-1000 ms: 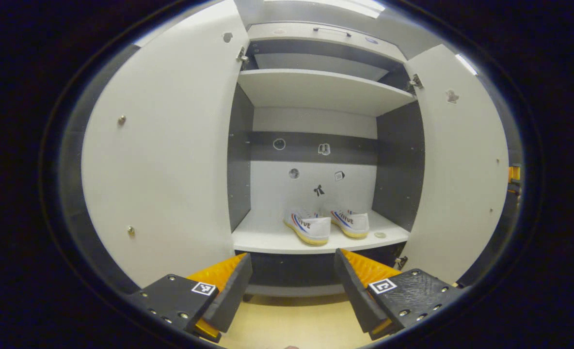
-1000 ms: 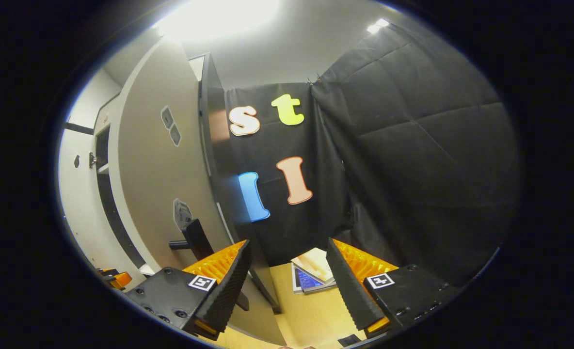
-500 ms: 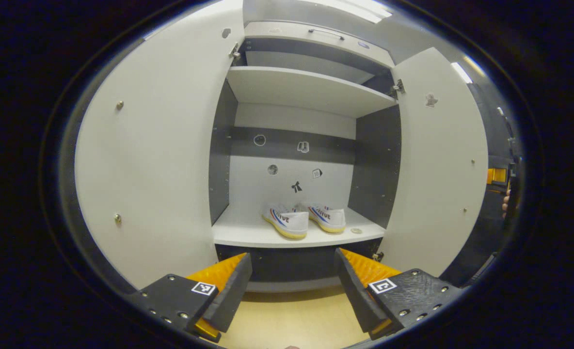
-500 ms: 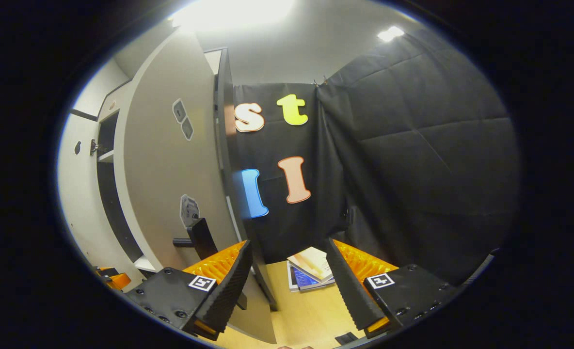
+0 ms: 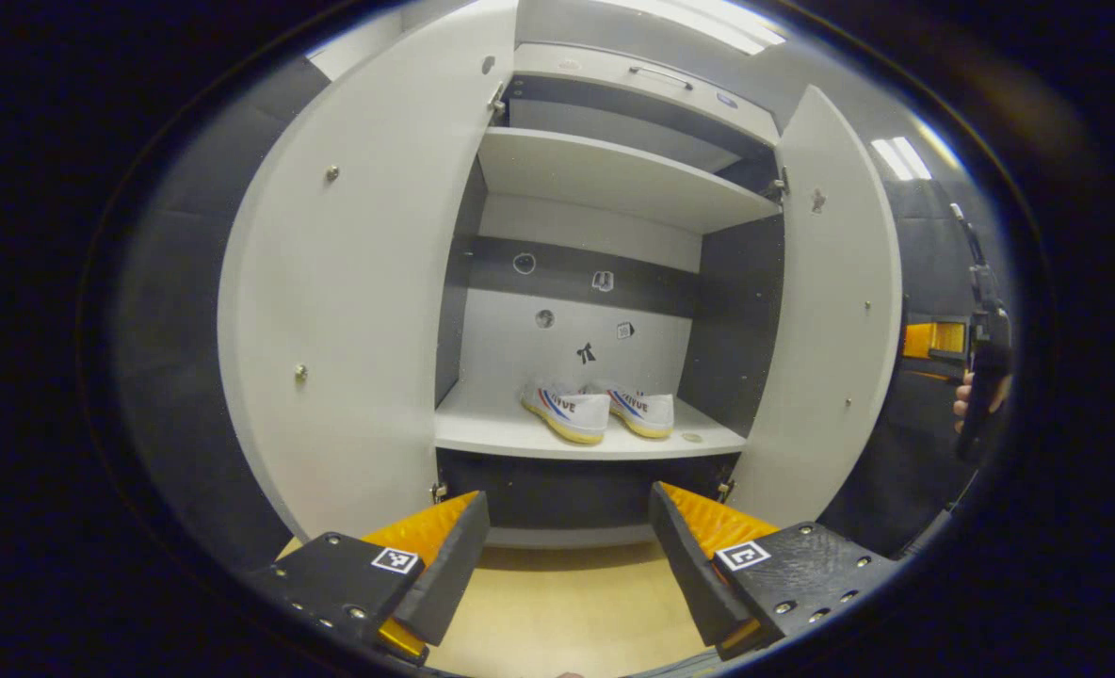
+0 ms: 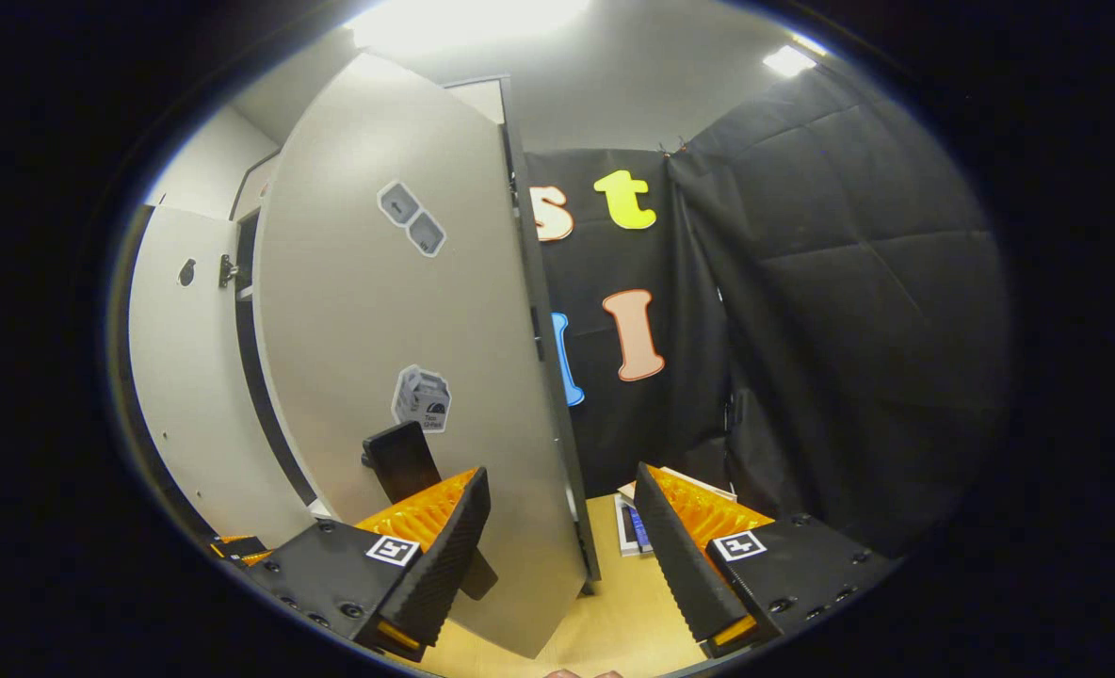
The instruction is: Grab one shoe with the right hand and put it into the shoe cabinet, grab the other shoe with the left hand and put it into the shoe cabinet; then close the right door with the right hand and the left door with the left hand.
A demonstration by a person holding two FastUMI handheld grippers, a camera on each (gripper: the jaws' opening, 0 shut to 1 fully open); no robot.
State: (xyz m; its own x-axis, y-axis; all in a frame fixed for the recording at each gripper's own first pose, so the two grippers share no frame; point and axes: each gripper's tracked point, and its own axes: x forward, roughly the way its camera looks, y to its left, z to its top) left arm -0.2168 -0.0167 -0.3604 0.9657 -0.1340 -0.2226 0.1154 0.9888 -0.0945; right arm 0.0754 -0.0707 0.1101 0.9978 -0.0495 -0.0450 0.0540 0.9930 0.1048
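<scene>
Staged recording booth, black cloth wall [image 6: 831, 311], white shoe cabinet [image 5: 614, 174], probably wood-look floor [image 5: 567, 612]

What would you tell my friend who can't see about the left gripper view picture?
Two white shoes sit side by side on the lower shelf of a shoe cabinet with both doors open. The open left hand-held gripper faces it, holding nothing.

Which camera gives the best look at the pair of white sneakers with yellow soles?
The left gripper view: the pair of white sneakers sits side by side on the white cabinet's lower shelf, seen head-on between both open doors. The right gripper view faces the right door's outside instead.
</scene>
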